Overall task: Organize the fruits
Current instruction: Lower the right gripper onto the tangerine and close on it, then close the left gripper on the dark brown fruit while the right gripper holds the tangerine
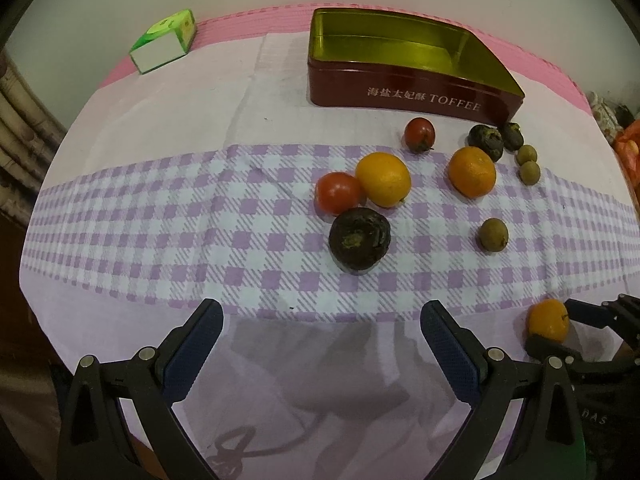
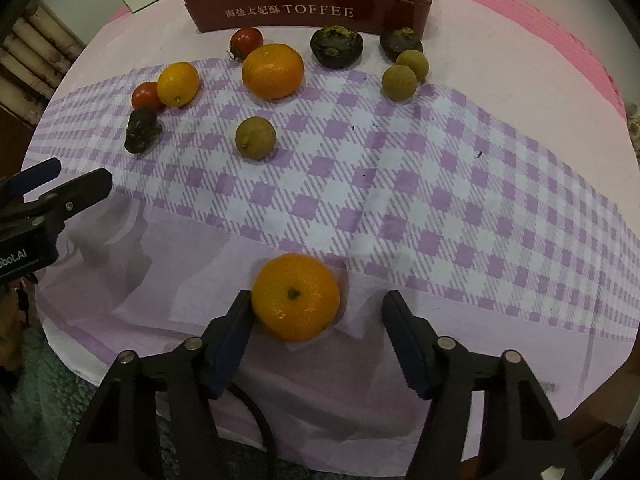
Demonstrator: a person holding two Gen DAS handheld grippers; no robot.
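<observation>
Right claw [image 2: 316, 312]: spread, low centre of the right wrist view. A mandarin [image 2: 296, 297] sits between its fingers, touching the left finger, apart from the right one; it rests on the cloth-covered desk [image 2: 440, 184]. Left claw [image 1: 322, 328]: spread and holding nothing, bottom centre of the left wrist view. Toffee tin [image 1: 404, 92]: open, upper right of that view. Remaining fruit lies loose just below the tin: tomatoes, oranges, dark fruits, small brown-green fruits.
</observation>
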